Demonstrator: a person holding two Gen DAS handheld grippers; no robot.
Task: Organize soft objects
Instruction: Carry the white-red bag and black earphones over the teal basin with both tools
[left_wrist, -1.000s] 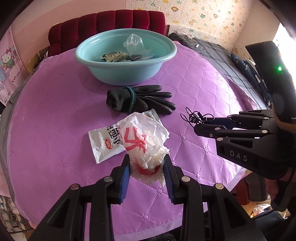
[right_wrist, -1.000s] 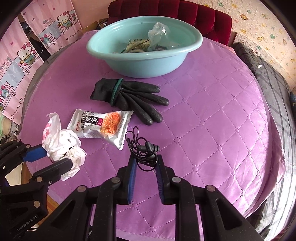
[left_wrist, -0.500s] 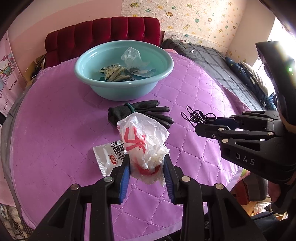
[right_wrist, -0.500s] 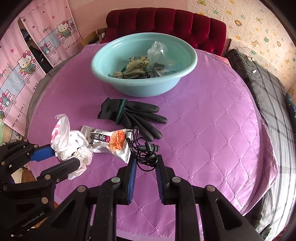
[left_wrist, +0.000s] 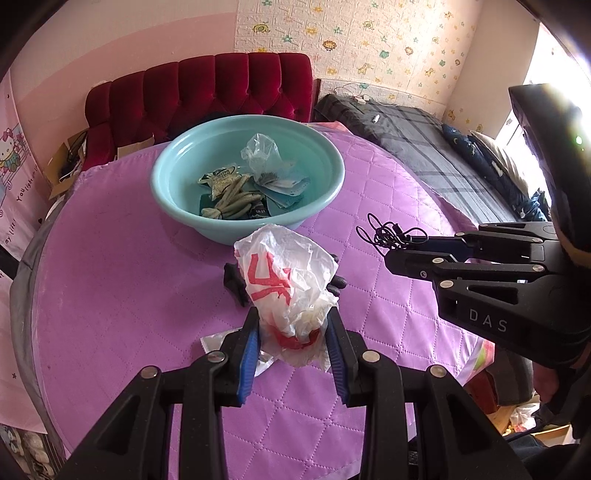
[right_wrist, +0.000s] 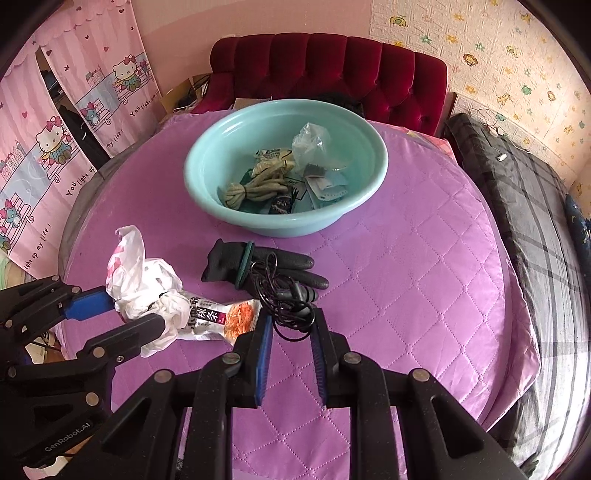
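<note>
Left gripper (left_wrist: 293, 325) clamping bag (left_wrist: 288, 280); right gripper (right_wrist: 291, 325) clamping cord (right_wrist: 284, 295).

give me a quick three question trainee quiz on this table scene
1. True or false: the left tongs grip the crumpled white plastic bag with red print.
2. What do the right tongs hold: A black tangled earphone cable, B black work gloves, C printed snack packet?
3. Fill in: the coiled beige rope lies in the round teal plastic ____.

Key: 1 true; 2 A; 3 basin.
</note>
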